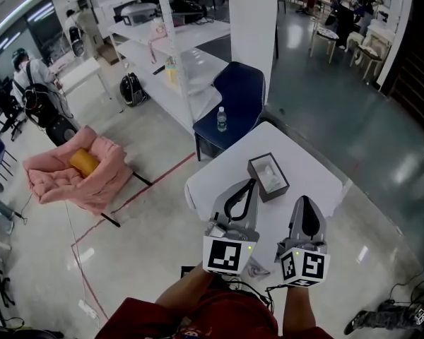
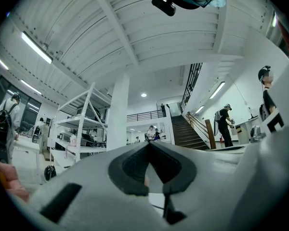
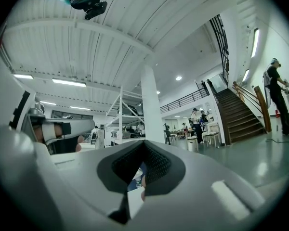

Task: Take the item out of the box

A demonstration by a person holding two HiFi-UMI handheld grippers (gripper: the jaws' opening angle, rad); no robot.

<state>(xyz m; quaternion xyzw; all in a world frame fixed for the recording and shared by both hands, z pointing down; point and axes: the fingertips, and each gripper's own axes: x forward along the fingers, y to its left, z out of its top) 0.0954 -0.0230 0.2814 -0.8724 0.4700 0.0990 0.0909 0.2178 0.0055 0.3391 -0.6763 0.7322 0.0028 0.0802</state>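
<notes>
Two tools hung over the near half of the white counter (image 1: 307, 167), neither holding anything. The left tool (image 1: 253, 183) had its jaws together at the tips with nothing between them, and its own view looked up at a ribbed ceiling (image 2: 111, 32) and a distant staircase (image 2: 188, 134). The right tool (image 1: 303, 200) was likewise closed and empty. The dark open box (image 1: 255, 180) sat near the counter's middle, at about one o'clock from the left tool's tip and eleven o'clock from the right one's. The left tip lay just beside the box's near-left wall, and I could not tell whether it touched. The white item (image 1: 271, 176) lay inside the box. Beyond the counter at eleven o'clock stood a blue chair (image 1: 244, 90) with a water bottle (image 1: 222, 119) on its seat. At nine o'clock sat a pink armchair (image 1: 92, 182) carrying a yellow cushion (image 1: 84, 162).
</notes>
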